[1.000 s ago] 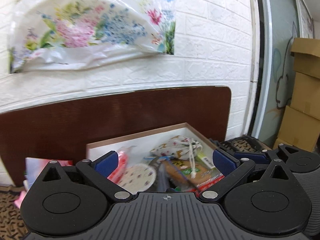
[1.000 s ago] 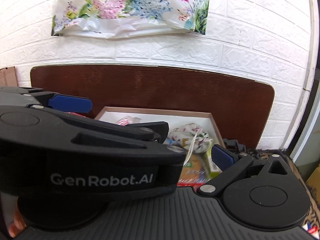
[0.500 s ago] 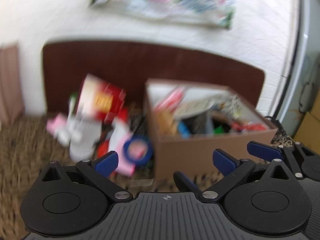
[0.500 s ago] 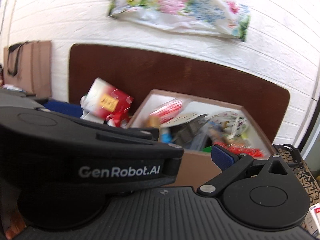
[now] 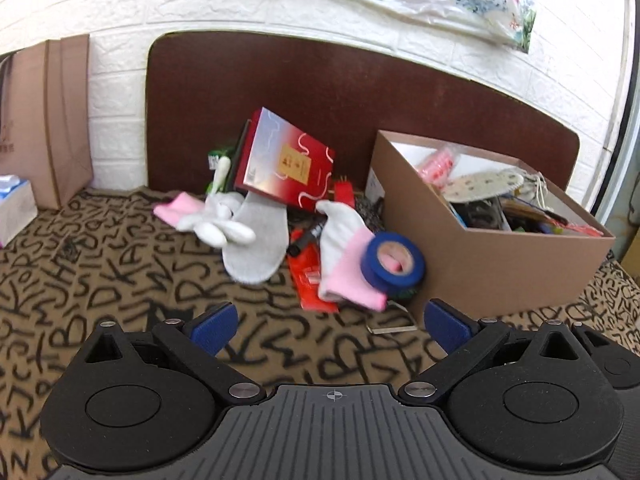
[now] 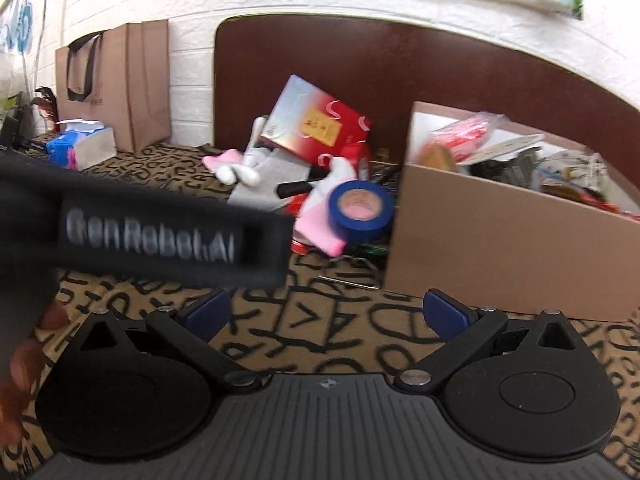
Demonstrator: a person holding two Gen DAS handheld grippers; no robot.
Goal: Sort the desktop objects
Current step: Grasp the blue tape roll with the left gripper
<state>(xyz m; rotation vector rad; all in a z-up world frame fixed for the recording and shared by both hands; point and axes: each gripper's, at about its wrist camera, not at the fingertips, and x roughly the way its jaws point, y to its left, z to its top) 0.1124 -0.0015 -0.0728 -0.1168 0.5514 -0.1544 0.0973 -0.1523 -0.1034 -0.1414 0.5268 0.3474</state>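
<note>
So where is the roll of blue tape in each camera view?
Left wrist view: the blue tape is right of centre, on a pink and white sock, near the cardboard box.
Right wrist view: the blue tape is at centre, left of the box.
Shared landmark: the cardboard box.

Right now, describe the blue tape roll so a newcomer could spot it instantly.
Find the open brown cardboard box standing on the letter-patterned cloth. Just left of its near corner, the blue tape roll rests on a pink-and-white sock. It is the only ring-shaped thing in the pile, deep blue with a pinkish core.

Patterned cloth [image 5: 120, 288] — box [image 5: 500, 268], perhaps socks [image 5: 344, 256]
</note>
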